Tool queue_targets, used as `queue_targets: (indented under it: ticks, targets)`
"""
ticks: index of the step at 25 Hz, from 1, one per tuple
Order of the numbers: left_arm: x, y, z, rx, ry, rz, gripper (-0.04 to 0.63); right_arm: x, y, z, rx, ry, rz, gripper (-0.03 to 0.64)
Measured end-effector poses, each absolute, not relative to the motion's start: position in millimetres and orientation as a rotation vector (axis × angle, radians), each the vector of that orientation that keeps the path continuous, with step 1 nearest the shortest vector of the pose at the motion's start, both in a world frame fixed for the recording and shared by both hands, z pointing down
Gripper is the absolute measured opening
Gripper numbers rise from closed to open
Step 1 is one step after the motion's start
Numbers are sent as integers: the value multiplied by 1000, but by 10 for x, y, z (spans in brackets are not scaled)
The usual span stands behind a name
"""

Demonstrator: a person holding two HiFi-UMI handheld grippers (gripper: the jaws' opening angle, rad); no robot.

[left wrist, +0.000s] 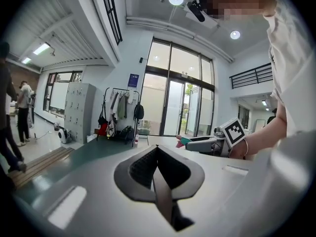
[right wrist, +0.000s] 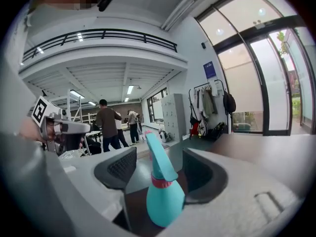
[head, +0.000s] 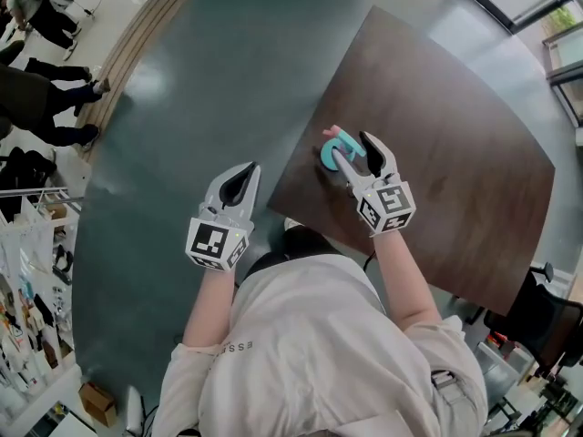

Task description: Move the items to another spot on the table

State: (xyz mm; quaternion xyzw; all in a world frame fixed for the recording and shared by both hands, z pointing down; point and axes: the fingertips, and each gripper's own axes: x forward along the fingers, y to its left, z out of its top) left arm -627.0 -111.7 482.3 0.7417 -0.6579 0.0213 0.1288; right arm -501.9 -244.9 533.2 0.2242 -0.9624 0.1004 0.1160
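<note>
Dark green floor (head: 200,80) fills the room to the left of the brown table (head: 455,153). Just off the table's left edge, over that floor, the left gripper (head: 244,173) hangs with its jaws pressed together and nothing between them. At the table's near left corner sits the teal spray bottle (head: 326,156) with a pink collar. The right gripper (head: 353,150) reaches over the same corner, its jaws spread wide on either side of the bottle.

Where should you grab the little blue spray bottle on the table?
Around its round teal belly, below the pink collar, coming level from the side. The spray bottle stands upright, and its top is thin and slanted, so jaws could slip there.
</note>
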Motion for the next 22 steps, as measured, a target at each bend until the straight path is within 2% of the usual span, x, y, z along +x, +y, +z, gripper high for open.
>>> queue_targets:
  ticks: [3, 5, 6, 8, 14, 22]
  targets:
    - [-6218, -1108, 4767, 2181, -1893, 33, 8, -4893, -2401, 5127, 716, -2846, 248, 270]
    - [-6176, -1061, 4705, 2208, -1880, 16, 8, -4755, -2352, 5028, 795, -2827, 220, 238]
    - [-6149, -1032, 4669, 2223, -1873, 9, 8, -4666, -2327, 4977, 842, -2812, 211, 183]
    - [-6080, -948, 4573, 2250, -1861, -9, 8, -4478, -2252, 4847, 930, -2792, 196, -3]
    - [-5815, -537, 4324, 2347, -1817, -98, 8, -4049, -1752, 4589, 1053, -2766, 165, -8]
    - [-5191, -44, 4437, 2416, -1674, -82, 8, -3266, -1024, 4487, 1198, -2725, 189, -8]
